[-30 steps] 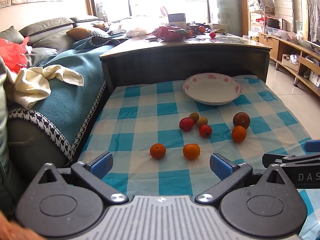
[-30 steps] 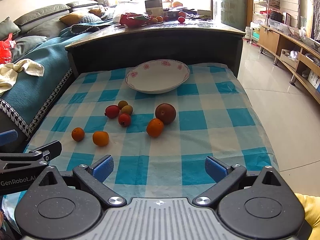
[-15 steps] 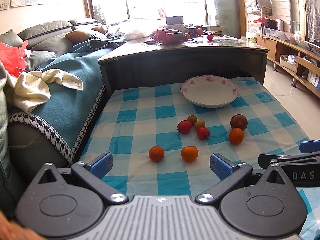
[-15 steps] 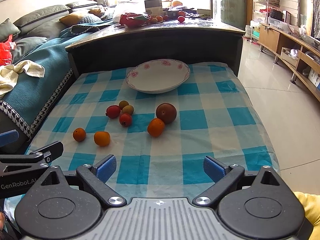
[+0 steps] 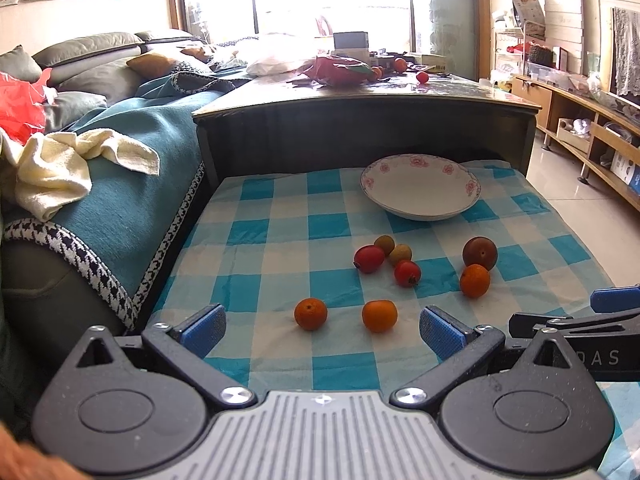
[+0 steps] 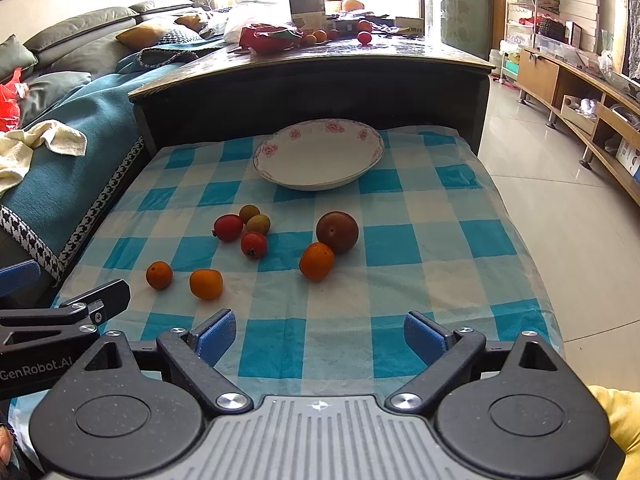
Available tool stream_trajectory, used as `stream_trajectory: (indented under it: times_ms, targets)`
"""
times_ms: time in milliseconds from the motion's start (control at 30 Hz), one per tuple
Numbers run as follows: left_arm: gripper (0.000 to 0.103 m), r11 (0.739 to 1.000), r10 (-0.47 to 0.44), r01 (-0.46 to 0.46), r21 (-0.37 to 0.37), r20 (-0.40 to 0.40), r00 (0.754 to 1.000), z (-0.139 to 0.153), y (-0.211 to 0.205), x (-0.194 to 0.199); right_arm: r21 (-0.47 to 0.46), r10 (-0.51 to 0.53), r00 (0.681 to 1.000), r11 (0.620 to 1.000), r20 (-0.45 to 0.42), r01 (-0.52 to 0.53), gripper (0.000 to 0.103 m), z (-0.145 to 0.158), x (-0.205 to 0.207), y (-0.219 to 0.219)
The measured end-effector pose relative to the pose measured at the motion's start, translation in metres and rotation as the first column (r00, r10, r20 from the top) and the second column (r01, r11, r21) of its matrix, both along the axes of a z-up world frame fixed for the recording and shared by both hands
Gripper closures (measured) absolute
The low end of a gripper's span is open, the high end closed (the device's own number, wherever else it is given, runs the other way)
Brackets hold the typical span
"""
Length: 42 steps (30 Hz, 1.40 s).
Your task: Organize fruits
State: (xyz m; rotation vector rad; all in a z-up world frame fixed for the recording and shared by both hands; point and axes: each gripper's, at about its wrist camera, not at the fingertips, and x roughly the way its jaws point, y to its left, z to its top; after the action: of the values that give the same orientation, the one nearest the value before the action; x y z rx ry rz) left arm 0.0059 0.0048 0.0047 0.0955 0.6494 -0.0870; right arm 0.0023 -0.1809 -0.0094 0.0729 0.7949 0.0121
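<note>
Several fruits lie on a blue-and-white checked cloth (image 5: 280, 248): two small oranges (image 5: 311, 313) (image 5: 379, 315) nearest, a cluster of red and brownish small fruits (image 5: 386, 256), a dark red plum (image 5: 479, 253) and a third orange (image 5: 475, 280). An empty white flowered bowl (image 5: 420, 186) sits behind them; it also shows in the right wrist view (image 6: 319, 153). My left gripper (image 5: 322, 330) is open and empty, just short of the two near oranges. My right gripper (image 6: 320, 336) is open and empty, near the cloth's front edge, with the third orange (image 6: 316, 261) ahead.
A dark wooden table (image 5: 360, 96) with clutter and more fruit stands behind the cloth. A sofa with a teal blanket (image 5: 120, 168) and a cream towel (image 5: 60, 168) borders the left. Tiled floor (image 6: 560, 208) and a low wooden cabinet (image 6: 580, 92) lie to the right.
Both grippers have drifted slightly; the left wrist view has pulled back a little. Both stay open and no fruit has moved.
</note>
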Motion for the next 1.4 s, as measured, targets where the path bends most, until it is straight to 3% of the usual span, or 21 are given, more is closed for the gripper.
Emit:
stream_trajectory:
  times_ms: [367, 767, 1033, 1267, 1400]
  targets:
    - [0.0, 0.999, -0.038, 0.039, 0.034, -0.013, 0.999, -0.013, 0.014, 0.025, -0.021, 0.059, 0.998, 0.998, -0.018, -0.059, 0.02, -0.008, 0.022, 0.012]
    - [0.0, 0.999, -0.046, 0.046, 0.0, -0.099, 0.994, -0.037, 0.048, 0.051, -0.045, 0.281, 0.96, 0.959, -0.02, -0.281, 0.029, -0.027, 0.059, 0.043]
    - [0.0, 0.999, -0.04, 0.037, -0.027, -0.121, 0.992, -0.047, 0.055, 0.061, -0.055, 0.392, 0.918, 0.917, -0.053, -0.395, 0.04, -0.045, 0.08, 0.063]
    - [0.0, 0.999, -0.024, 0.019, -0.032, -0.138, 0.99, -0.053, 0.06, 0.069, -0.063, 0.463, 0.884, 0.882, -0.068, -0.467, 0.055, -0.057, 0.097, 0.078]
    - [0.0, 0.999, -0.027, 0.023, -0.029, -0.146, 0.989, -0.057, 0.058, 0.072, -0.038, 0.481, 0.872, 0.873, -0.089, -0.486, 0.07, -0.064, 0.104, 0.082]
